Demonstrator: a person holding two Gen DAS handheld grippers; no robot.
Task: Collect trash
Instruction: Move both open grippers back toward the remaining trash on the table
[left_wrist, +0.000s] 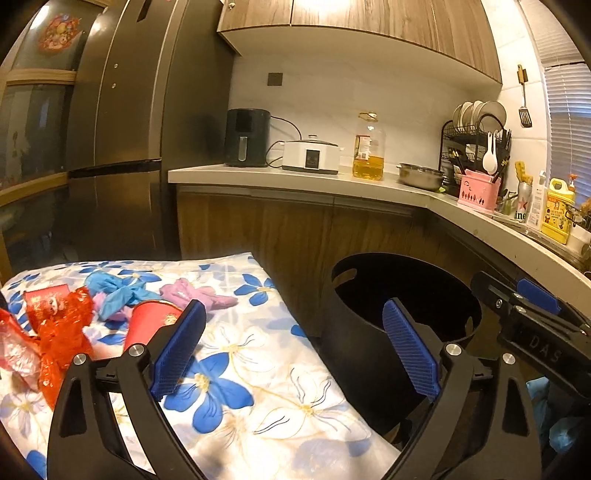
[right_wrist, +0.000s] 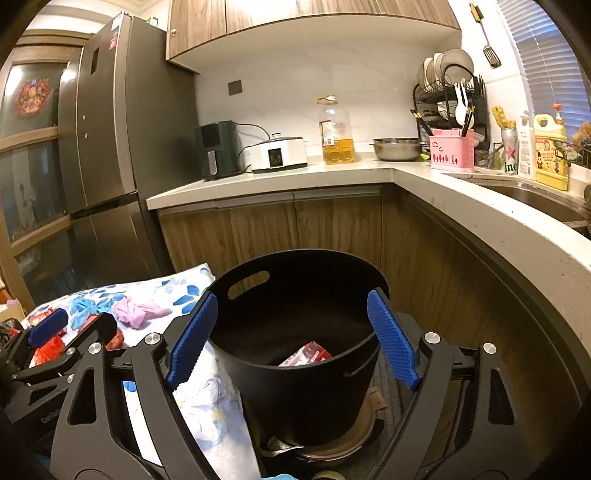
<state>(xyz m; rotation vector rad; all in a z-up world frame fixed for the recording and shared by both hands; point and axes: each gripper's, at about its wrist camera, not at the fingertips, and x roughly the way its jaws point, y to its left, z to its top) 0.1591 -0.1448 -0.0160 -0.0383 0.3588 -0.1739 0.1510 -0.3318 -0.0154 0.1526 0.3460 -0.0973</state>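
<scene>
Left gripper (left_wrist: 295, 347) was wide open, nothing held, over the cloth (left_wrist: 258, 387) edge beside the bin (right_wrist: 295, 376). Right gripper (right_wrist: 291, 339) also gaped empty, above the bin's mouth (red wrapper (right_wrist: 306, 354) inside). Red cup (left_wrist: 147, 325), wrappers (left_wrist: 55, 332) and gloves (left_wrist: 118, 291) lay on the cloth.

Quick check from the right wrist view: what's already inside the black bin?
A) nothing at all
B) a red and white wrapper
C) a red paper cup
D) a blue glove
B: a red and white wrapper lies at the bottom of the black bin; the gloves and red cup are on the floral cloth.
</scene>
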